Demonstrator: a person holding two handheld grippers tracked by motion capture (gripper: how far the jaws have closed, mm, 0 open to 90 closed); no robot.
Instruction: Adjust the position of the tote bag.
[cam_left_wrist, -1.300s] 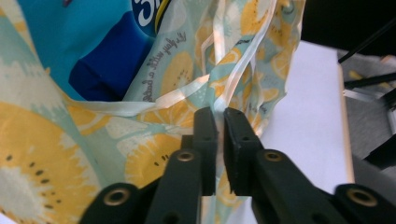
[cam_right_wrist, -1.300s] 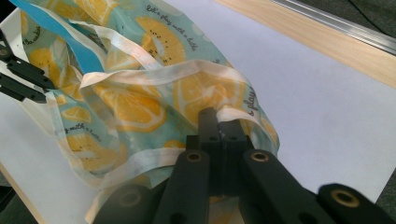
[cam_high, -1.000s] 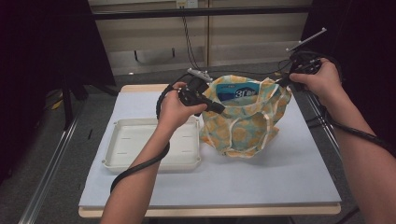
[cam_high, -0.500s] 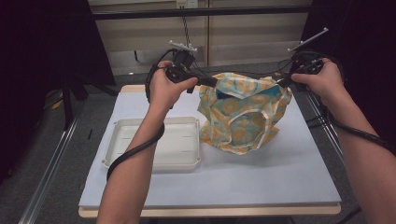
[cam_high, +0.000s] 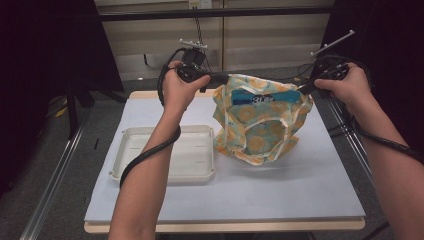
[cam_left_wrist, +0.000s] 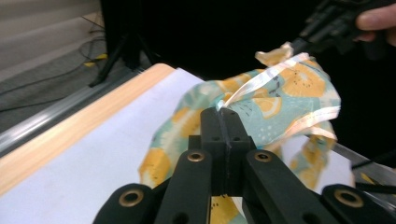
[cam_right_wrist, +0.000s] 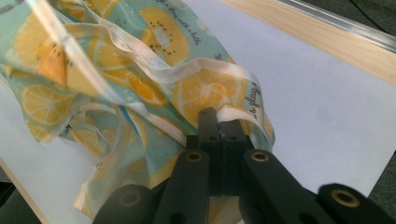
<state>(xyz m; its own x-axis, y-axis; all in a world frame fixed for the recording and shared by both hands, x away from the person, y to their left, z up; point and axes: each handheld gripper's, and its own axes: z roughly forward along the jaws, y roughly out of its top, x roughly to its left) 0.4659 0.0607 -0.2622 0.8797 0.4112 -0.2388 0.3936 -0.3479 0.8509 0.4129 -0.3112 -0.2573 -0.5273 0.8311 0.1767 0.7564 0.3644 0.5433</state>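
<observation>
A teal cloth bag (cam_high: 260, 125) printed with orange slices hangs above the table, its mouth stretched between both grippers. My left gripper (cam_high: 224, 78) is shut on the bag's left rim (cam_left_wrist: 233, 100), and my right gripper (cam_high: 303, 90) is shut on the right rim (cam_right_wrist: 233, 114). A blue packet (cam_high: 262, 97) with white lettering shows inside the mouth. The bag's bottom rests on or just above the white table sheet (cam_high: 310, 175). The right gripper (cam_left_wrist: 299, 44) shows far off in the left gripper view.
A white shallow tray (cam_high: 131, 150) lies on the sheet left of the bag, under my left forearm. The table's wooden edge (cam_left_wrist: 70, 135) runs along the sheet. Metal rails (cam_high: 55, 170) flank the table, and black stands rise behind it.
My left gripper has risen and moved left, away from the right one, lifting the bag's rim. The mouth is stretched wider and the blue packet inside shows again.
</observation>
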